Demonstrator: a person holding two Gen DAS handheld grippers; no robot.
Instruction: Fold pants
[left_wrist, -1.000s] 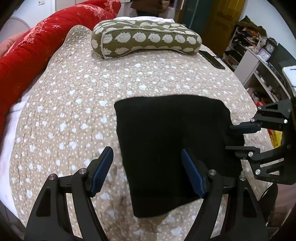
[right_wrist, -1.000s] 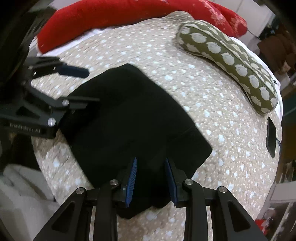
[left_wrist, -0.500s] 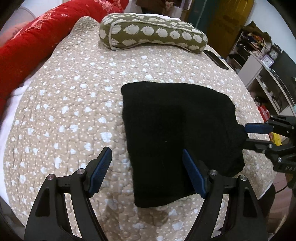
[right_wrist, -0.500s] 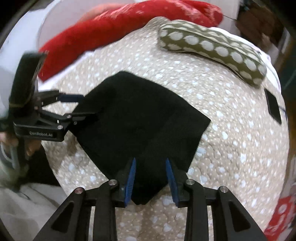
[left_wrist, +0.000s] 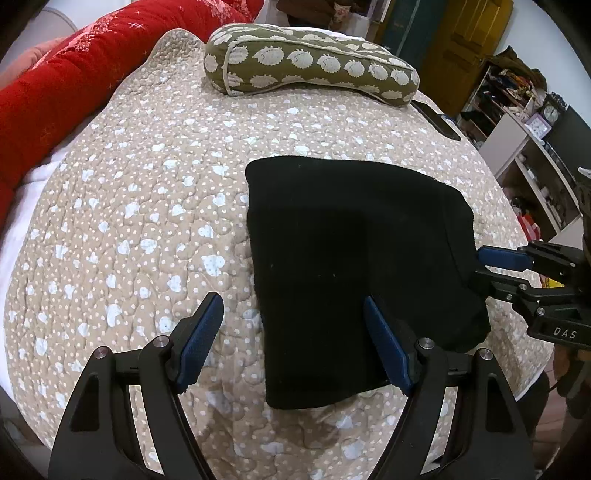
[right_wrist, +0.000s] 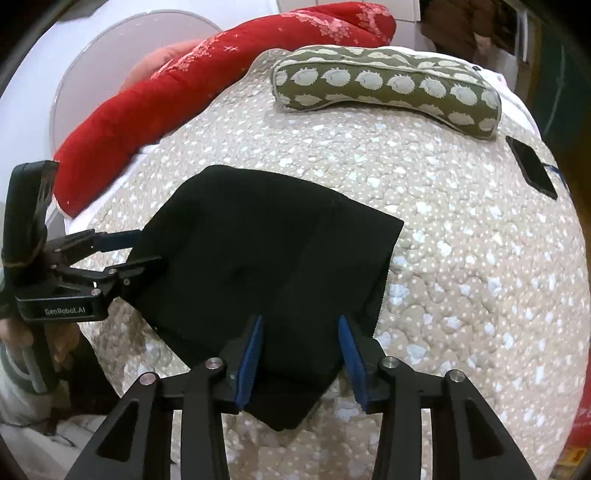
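Note:
The black pants (left_wrist: 351, 266) lie folded into a thick rectangle on the beige dotted quilt (left_wrist: 147, 221); they also show in the right wrist view (right_wrist: 266, 251). My left gripper (left_wrist: 291, 347) is wide open and empty, straddling the pants' near left edge; it shows in the right wrist view (right_wrist: 133, 251) at the pants' left corner. My right gripper (right_wrist: 301, 354) is open over the pants' near corner, which lies between its blue pads without being squeezed. In the left wrist view it (left_wrist: 484, 266) sits at the pants' right edge.
A green pillow with white hedgehog print (left_wrist: 314, 62) lies at the far end of the bed. A red blanket (left_wrist: 74, 74) runs along the left side. A black phone (right_wrist: 532, 171) lies near the right edge. Shelves (left_wrist: 524, 122) stand beyond the bed's right side.
My right gripper's jaws have opened wider, releasing the pants' corner, and its view has swung toward the bed's head. The left gripper has drifted slightly; the pants lie still.

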